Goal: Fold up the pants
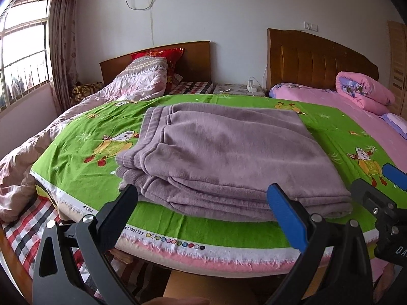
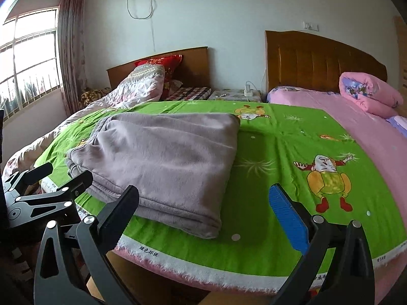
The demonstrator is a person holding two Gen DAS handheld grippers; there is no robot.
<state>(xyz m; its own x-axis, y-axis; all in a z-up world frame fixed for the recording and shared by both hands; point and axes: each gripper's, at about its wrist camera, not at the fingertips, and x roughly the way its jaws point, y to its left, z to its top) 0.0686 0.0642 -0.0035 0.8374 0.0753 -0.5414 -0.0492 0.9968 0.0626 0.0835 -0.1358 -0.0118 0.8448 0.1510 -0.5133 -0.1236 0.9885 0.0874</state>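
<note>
Pants: the mauve fleece pants (image 1: 223, 157) lay as a compact stack of several layers on the green cartoon cloth (image 1: 229, 231), near its front edge and left of the middle.
Fold state: the layers sat one on another with fairly even edges; the ribbed waistband or cuffs showed at the left side of the stack.
Left gripper: the left gripper (image 1: 203, 211) stood wide apart and empty, just in front of the near edge of the stack and not touching it.
Right gripper: the right gripper (image 2: 206, 213) was also spread wide and held nothing; the near right corner of the stack lay between its fingers in view.
Step in hand: probably the folding was finished, or one last fold remained.
Next move: if one more fold was wanted, both grippers had to pinch all the layers of the near edge together.
</note>
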